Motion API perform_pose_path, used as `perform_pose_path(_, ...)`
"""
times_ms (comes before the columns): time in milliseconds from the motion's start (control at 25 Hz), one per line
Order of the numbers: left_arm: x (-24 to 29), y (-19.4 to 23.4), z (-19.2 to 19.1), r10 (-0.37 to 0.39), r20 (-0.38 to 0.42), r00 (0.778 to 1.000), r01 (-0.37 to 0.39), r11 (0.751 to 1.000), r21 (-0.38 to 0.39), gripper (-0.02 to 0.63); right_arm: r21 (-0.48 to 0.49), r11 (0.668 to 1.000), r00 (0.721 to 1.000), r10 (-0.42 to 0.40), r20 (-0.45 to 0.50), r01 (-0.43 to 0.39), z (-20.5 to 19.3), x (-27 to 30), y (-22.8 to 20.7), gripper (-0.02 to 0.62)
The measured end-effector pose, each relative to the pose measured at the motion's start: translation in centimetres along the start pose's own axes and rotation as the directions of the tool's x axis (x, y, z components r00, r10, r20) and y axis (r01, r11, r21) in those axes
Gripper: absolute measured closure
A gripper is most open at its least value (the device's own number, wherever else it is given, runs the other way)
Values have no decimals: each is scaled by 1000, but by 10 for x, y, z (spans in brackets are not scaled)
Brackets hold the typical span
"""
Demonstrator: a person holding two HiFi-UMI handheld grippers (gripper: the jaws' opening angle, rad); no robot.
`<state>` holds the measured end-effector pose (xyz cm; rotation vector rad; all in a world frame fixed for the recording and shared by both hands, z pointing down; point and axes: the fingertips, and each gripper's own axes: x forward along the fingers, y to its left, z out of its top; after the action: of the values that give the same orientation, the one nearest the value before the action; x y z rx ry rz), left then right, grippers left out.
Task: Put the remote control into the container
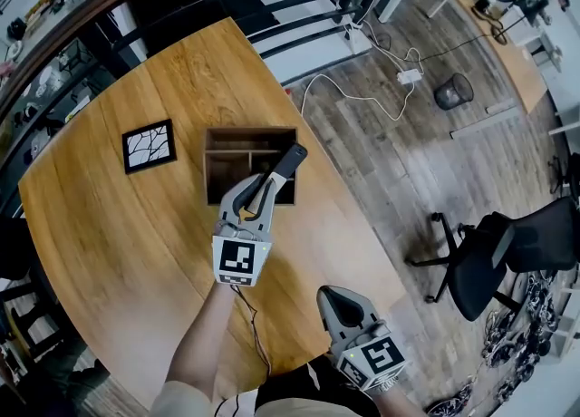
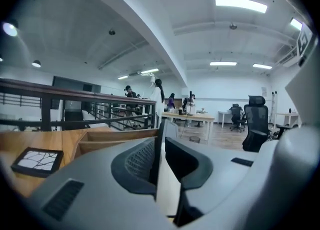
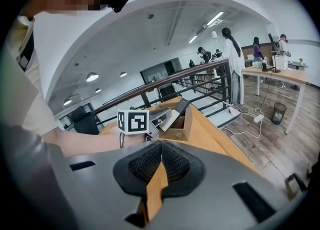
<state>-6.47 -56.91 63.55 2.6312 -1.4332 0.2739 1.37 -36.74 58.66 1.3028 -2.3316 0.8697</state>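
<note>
- Table: a round wooden top that fills the left and centre of the head view. It carries the container and a black framed tile to the left of it.
- Container: an open wooden box with inner dividers, at the centre of the frame. No remote lies inside it.
- Left gripper: placed just below the container, with its jaws clamped on the near end of the remote control.
- Right gripper: at lower centre-right, off the table edge and well apart from the container. Its jaws are pressed together with nothing between them.
- Remote control: held in the air above the container's right-hand part.
  - The long axis runs from lower left to upper right of the head view.
  - The free dark end points to the upper right.
  - In the right gripper view the free end appears to tilt upward.
  - The view does not show which compartment lies beneath it.
- Step in hand: carry and positioning. Insertion is not yet done.
- Next move, as judged:
  - Tip the free end down.
  - Align the long axis with a compartment.
  - Lower the remote between the dividers.
  - Part the jaws.
</note>
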Motion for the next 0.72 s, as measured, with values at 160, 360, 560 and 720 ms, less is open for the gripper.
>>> perform_pose_path(160, 2, 4, -4, 42, -41, 998, -40, 998, 47, 578, 4, 1000, 1000, -10, 1, 10, -2, -1, -2, 577)
perform_pose_path(360, 0, 4, -1, 27, -8, 1000, -27, 999, 24, 578, 1, 1000, 1000, -6, 1, 6, -2, -2, -1, 577)
perform_pose_path(560, -3, 5, 1, 38, 12, 999, -37, 999, -14, 578, -1, 1000, 1000, -2, 1, 2, -3, -2, 3, 577)
perform_pose_path(720, -7, 6, 7, 49, 32, 998, -49, 998, -28, 578, 0, 1000, 1000, -3, 4, 3, -3, -5, 2, 577)
